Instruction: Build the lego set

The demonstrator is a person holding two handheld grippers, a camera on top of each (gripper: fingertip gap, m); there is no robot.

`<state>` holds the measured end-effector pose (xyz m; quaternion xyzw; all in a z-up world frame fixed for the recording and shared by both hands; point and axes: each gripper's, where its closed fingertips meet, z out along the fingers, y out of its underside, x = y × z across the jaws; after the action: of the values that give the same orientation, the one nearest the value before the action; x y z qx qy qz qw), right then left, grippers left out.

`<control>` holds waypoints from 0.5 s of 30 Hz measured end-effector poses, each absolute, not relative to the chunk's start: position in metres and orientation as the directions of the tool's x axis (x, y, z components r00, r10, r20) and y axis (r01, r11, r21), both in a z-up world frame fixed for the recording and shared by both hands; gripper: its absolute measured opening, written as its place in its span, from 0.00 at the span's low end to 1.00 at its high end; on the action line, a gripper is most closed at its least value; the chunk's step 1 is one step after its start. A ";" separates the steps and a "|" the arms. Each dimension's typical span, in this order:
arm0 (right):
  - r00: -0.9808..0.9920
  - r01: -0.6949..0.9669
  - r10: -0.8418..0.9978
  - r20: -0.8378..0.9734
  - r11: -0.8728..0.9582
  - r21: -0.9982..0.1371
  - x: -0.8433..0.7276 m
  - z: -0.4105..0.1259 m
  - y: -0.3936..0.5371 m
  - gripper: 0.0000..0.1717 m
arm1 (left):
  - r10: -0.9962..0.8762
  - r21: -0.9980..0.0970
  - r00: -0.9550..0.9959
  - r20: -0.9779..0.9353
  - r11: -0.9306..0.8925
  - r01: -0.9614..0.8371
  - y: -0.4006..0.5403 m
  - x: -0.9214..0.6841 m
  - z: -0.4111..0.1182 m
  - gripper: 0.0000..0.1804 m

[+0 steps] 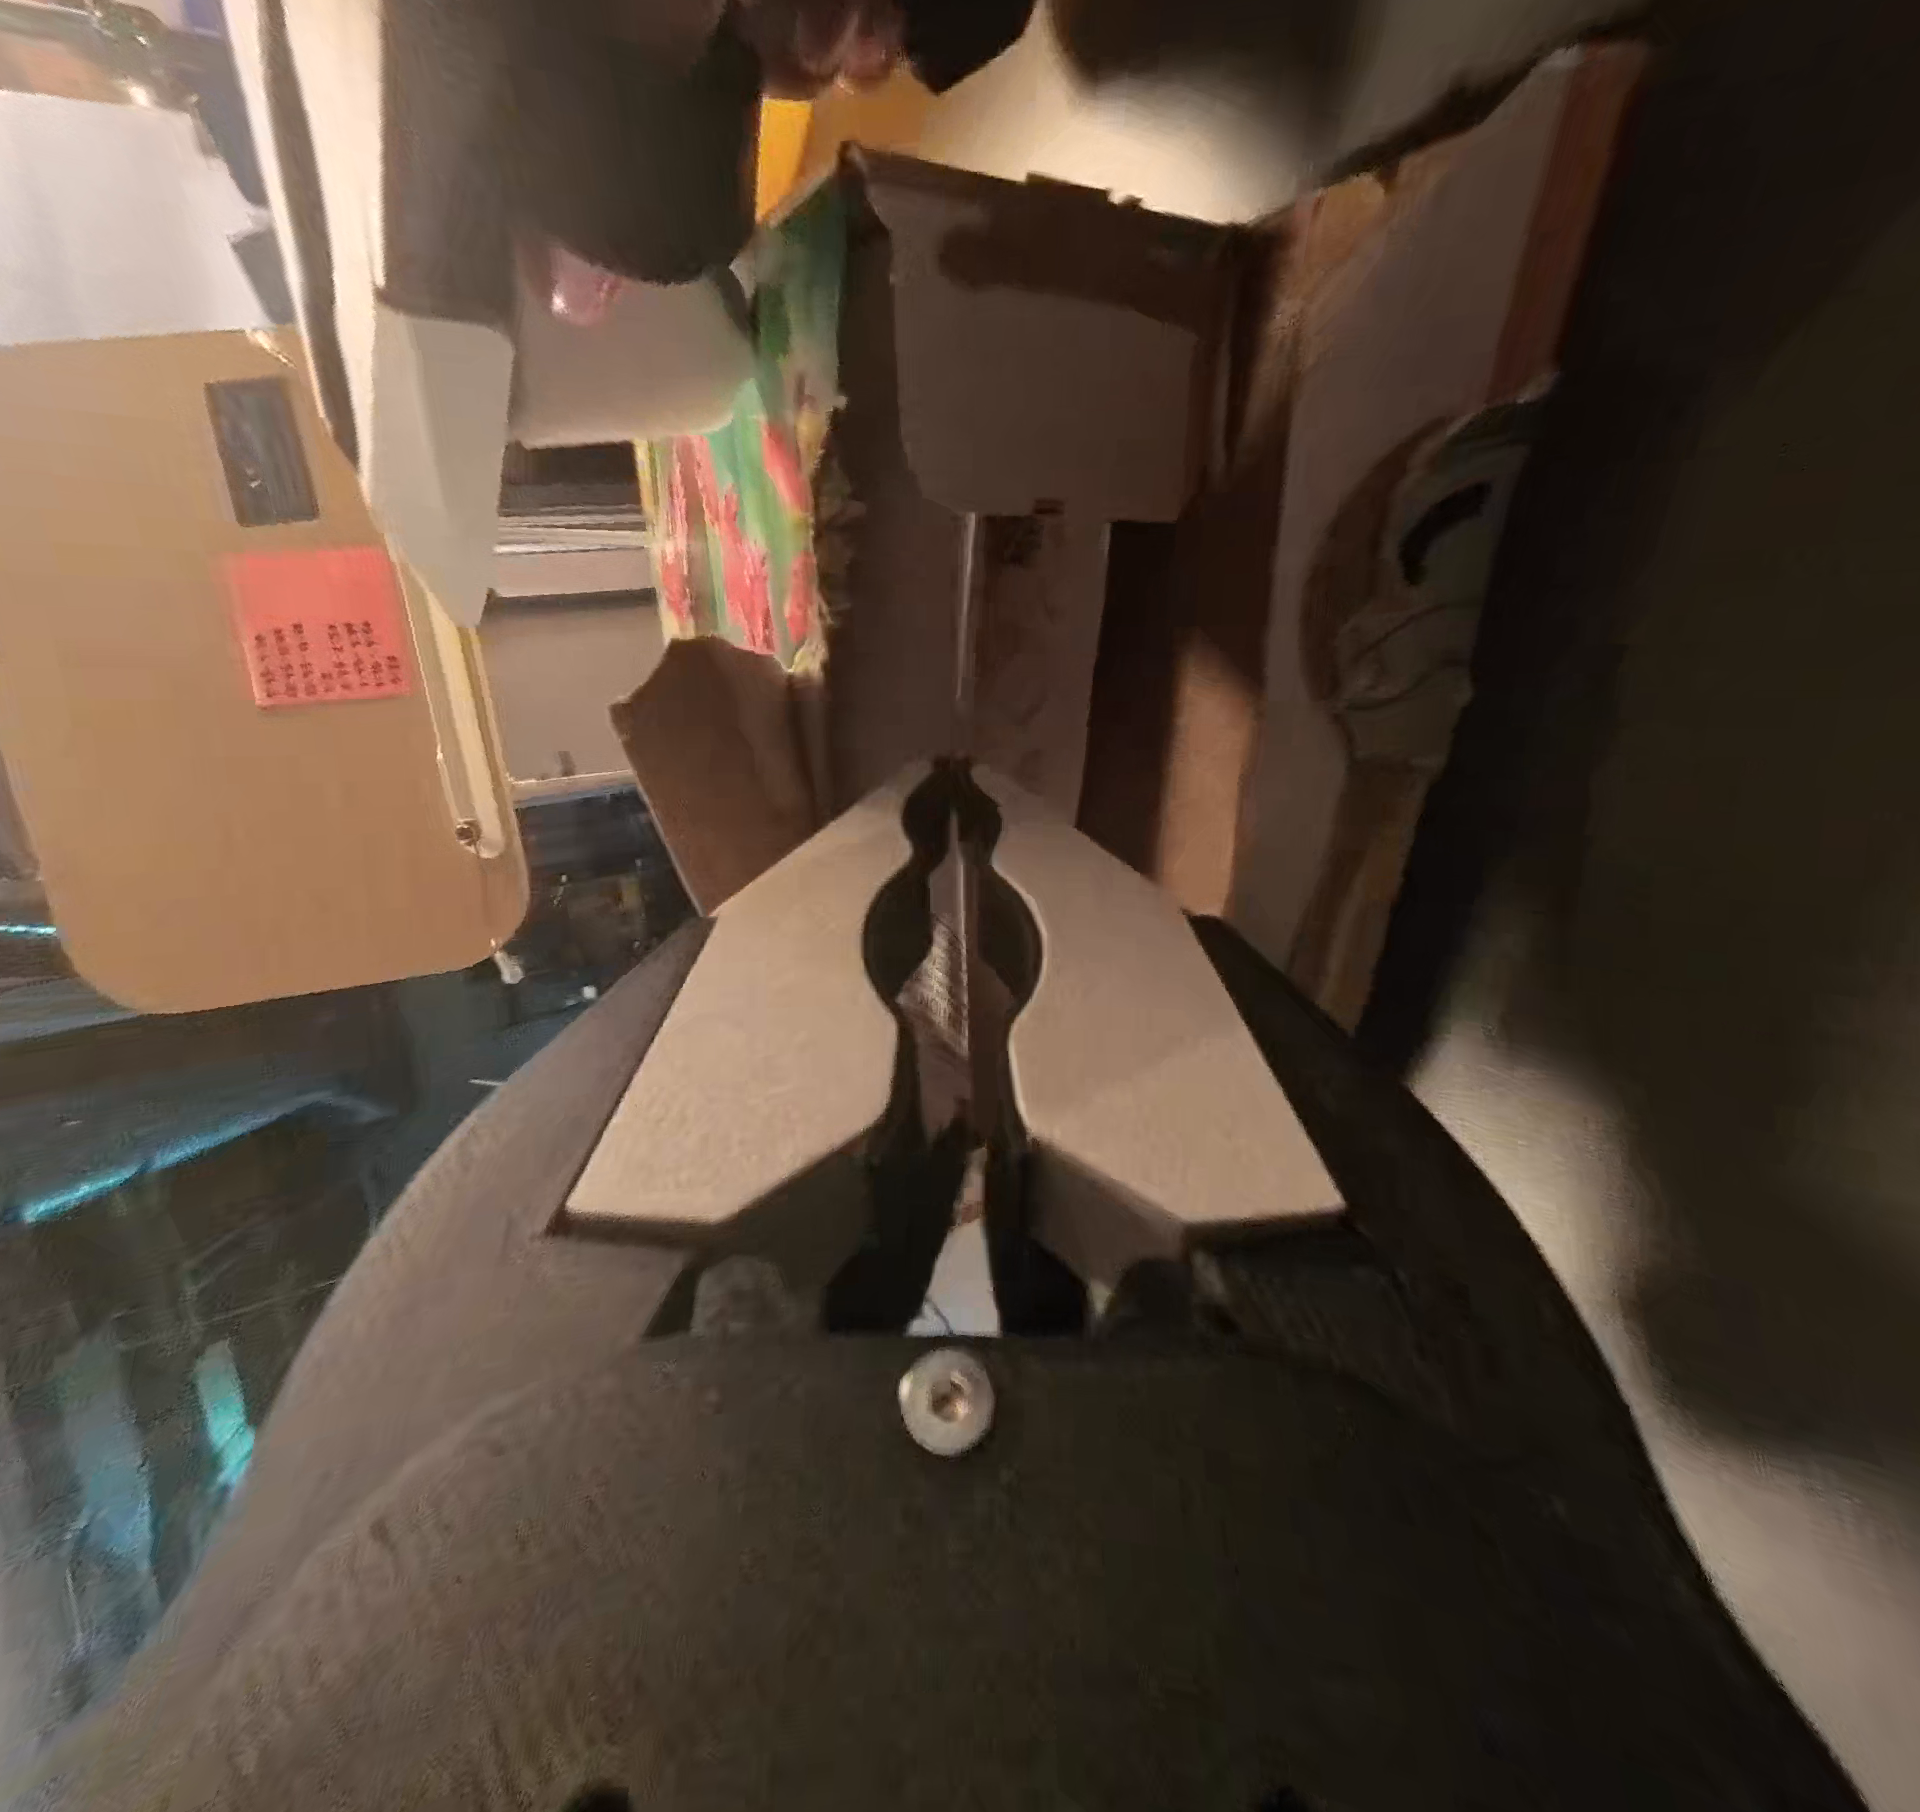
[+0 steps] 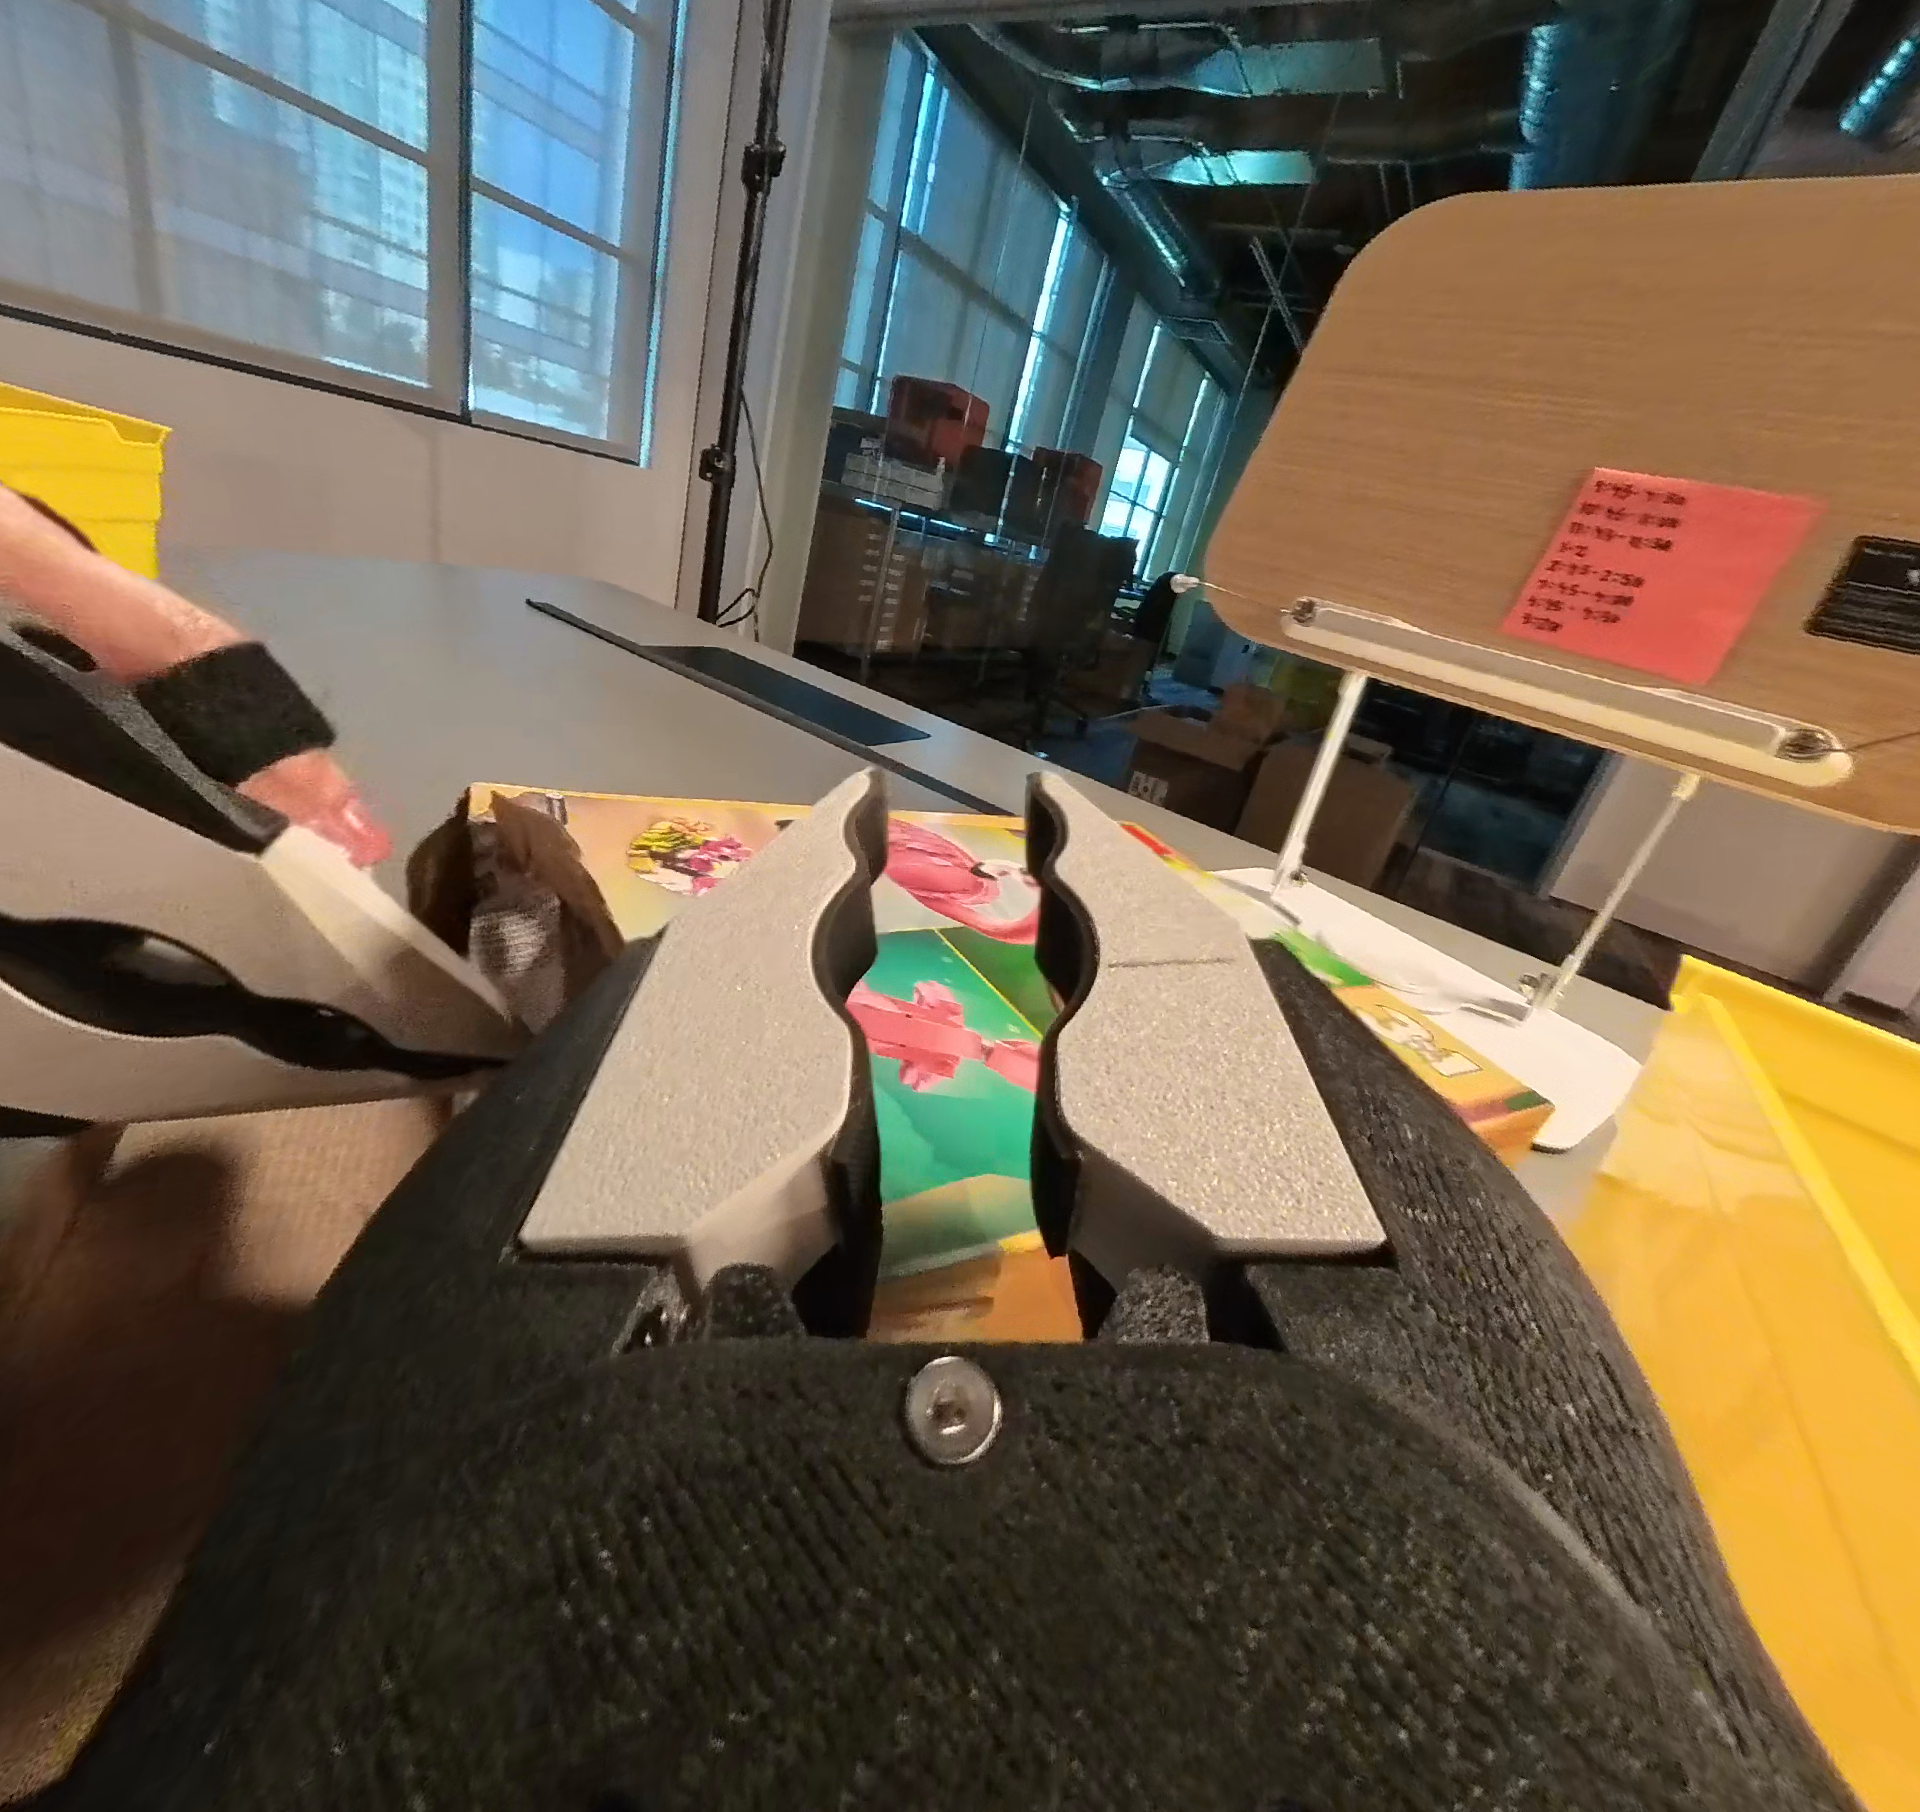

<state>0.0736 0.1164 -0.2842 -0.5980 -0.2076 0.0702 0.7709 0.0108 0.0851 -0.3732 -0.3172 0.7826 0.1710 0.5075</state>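
Note:
My left gripper is shut on a thin sheet of a brown paper bag, seen edge-on between its pads. In the right wrist view the left gripper comes in from the left, a person's hand on it, the crumpled bag standing up from its tips. My right gripper is open and empty, hovering over the lego box, which has a pink flamingo picture and lies flat on the grey table. The left wrist view is blurred; the box and the right gripper's white fingers show at upper left.
A wooden book stand with a pink sticky note stands at the right on a white base. A yellow bin is at the right, another at far left. Brown cardboard lies at lower left. Some 11 cm of space lies between my two pairs of fingers.

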 end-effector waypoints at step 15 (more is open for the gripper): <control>0.697 0.220 0.595 0.399 0.353 -0.910 0.017 -0.289 0.076 0.17 | -0.273 -0.063 -0.196 -0.942 0.716 -0.695 0.081 0.002 -0.367 0.00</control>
<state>0.0172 0.0765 -0.2886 -0.5545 -0.3677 0.1276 0.7356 0.0024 0.0814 -0.3666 -0.3230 0.7486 0.1934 0.5457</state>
